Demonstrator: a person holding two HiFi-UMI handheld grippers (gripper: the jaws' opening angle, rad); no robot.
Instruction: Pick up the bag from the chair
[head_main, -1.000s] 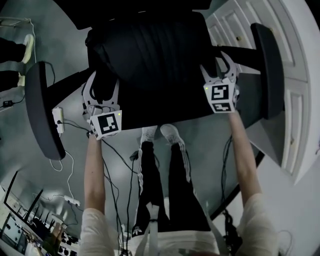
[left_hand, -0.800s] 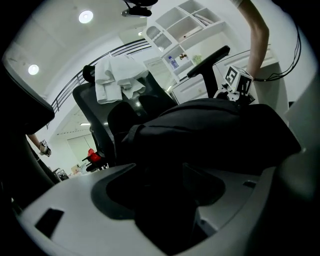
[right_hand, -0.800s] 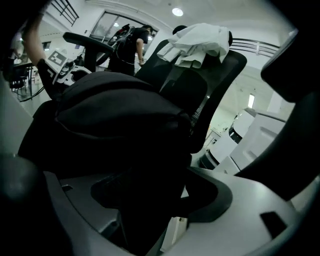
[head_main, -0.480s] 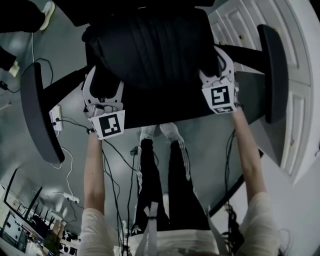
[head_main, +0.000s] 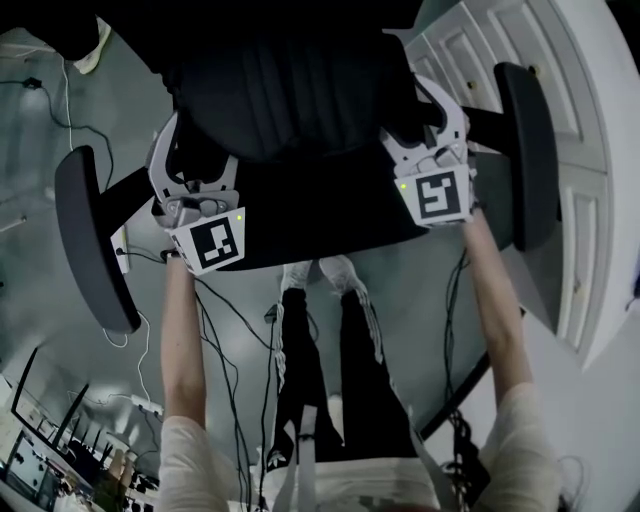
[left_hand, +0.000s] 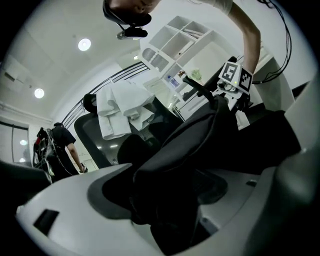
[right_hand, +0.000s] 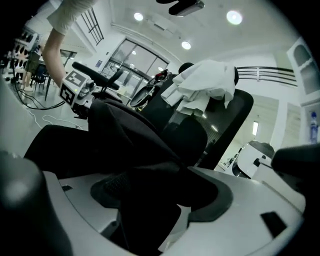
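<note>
A black bag (head_main: 290, 90) is held over the black chair seat (head_main: 300, 220), one gripper at each end. My left gripper (head_main: 195, 150) grips its left end, where dark fabric (left_hand: 200, 145) fills the gap between the white jaws. These jaws have just been opening a little with the bag still between them. At the bag's right end my right gripper (head_main: 425, 125) is shut on it, and black fabric (right_hand: 130, 145) bunches between its jaws. Each gripper view shows the other gripper's marker cube (left_hand: 235, 77) (right_hand: 75, 85) across the bag.
Two black armrests (head_main: 95, 240) (head_main: 530, 150) flank the seat. A white cloth (right_hand: 205, 82) hangs over the chair back. Cables (head_main: 230, 330) and a power strip (head_main: 120, 250) lie on the grey floor. White cabinet doors (head_main: 580, 200) stand at the right. A person (left_hand: 60, 145) stands behind.
Both grippers have risen with the bag between them. The bag now sits higher in the head view, further from the seat's front edge.
</note>
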